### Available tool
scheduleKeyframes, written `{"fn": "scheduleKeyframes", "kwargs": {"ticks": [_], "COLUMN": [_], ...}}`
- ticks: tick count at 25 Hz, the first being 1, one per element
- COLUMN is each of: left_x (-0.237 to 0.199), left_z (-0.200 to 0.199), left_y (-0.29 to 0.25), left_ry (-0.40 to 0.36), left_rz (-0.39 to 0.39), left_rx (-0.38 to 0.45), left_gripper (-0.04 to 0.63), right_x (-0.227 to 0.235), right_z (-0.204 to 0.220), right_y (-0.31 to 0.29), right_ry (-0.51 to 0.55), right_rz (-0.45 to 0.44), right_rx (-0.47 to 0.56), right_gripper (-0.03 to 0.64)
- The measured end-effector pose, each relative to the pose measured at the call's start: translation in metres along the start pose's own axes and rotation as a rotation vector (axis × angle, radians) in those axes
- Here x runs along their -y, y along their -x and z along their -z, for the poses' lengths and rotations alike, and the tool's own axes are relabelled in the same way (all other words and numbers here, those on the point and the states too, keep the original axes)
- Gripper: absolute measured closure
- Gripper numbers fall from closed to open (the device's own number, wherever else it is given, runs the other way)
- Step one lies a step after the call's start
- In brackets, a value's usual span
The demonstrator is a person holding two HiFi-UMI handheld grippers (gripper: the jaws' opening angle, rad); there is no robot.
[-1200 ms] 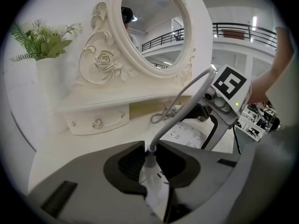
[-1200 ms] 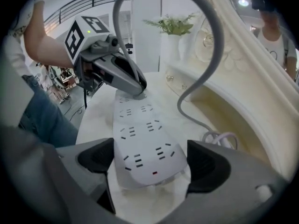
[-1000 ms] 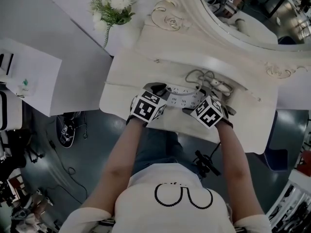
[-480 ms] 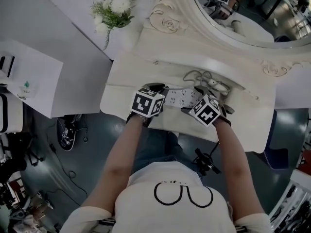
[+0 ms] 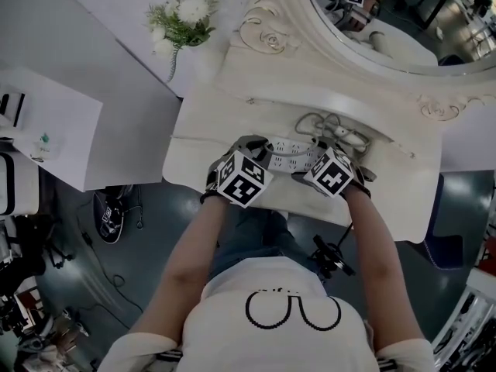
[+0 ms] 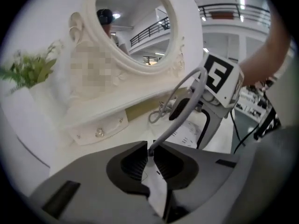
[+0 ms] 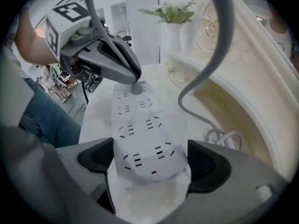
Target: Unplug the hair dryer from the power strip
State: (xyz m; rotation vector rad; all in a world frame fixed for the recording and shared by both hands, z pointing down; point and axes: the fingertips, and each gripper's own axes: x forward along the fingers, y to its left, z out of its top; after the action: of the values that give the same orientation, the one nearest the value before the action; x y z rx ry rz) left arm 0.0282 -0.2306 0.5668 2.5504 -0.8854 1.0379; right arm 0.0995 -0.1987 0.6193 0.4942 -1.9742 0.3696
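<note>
A white, carved dressing table [image 5: 403,184] carries the power strip [image 5: 294,155] flat along its front. Behind the strip, the table's oval mirror [image 5: 387,22] reflects a railed balcony and a bright hall. A bunch of white flowers [image 5: 182,14] stands well beyond the strip's left end, a loose coil of white cord [image 5: 318,122] lies just behind the strip, and dark floor [image 5: 465,200] shows far below it, past the table's edge. The left gripper [image 6: 149,147] is at one end of the strip. Its jaws are closing, nearly together, with their pads on the grey plug [image 7: 136,87] that still sits in the strip's end socket. The plug's grey cable [image 7: 219,45] rises from the strip in a high arc, and I cannot pick out the hair dryer itself. The right gripper [image 7: 152,162] straddles the strip's opposite end, a pad clamped on each long side. Compared with a second ago, the left gripper has rolled, so its marker cube now shows as a tilted diamond over the strip's left end. The right gripper and the strip have kept their places.
</note>
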Motion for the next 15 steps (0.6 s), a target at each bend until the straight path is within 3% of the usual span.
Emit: {"fn": "scheduleKeyframes", "kwargs": {"ticks": [1,5,7,9,15], "left_x": [-0.001,-0.018,-0.023,-0.024,-0.014], "left_z": [0.0,-0.005,-0.007,-0.012,-0.016], "left_y": [0.001,0.002,-0.001,-0.004,0.002], "left_ry": [0.084,0.56,0.721,0.72,0.362], "left_rz": [0.038,0.154,0.181,0.169,0.075], "left_rx": [0.015,0.081,0.094,0.081,0.02], "left_gripper": [0.555,0.545,0.543,0.543,0.558], "right_x": [0.0,0.001,0.001,0.001,0.004], "right_z": [0.0,-0.001,-0.002,-0.002,0.003], "right_y": [0.0,0.001,0.0,-0.001,-0.009], "right_ry": [0.005,0.012,0.007,-0.022,-0.066], "right_rz": [-0.001,0.012,0.006,-0.009,-0.072], "right_rx": [0.011,0.055,0.063,0.052,0.001], "right_gripper": [0.13,0.132,0.133,0.133,0.126]}}
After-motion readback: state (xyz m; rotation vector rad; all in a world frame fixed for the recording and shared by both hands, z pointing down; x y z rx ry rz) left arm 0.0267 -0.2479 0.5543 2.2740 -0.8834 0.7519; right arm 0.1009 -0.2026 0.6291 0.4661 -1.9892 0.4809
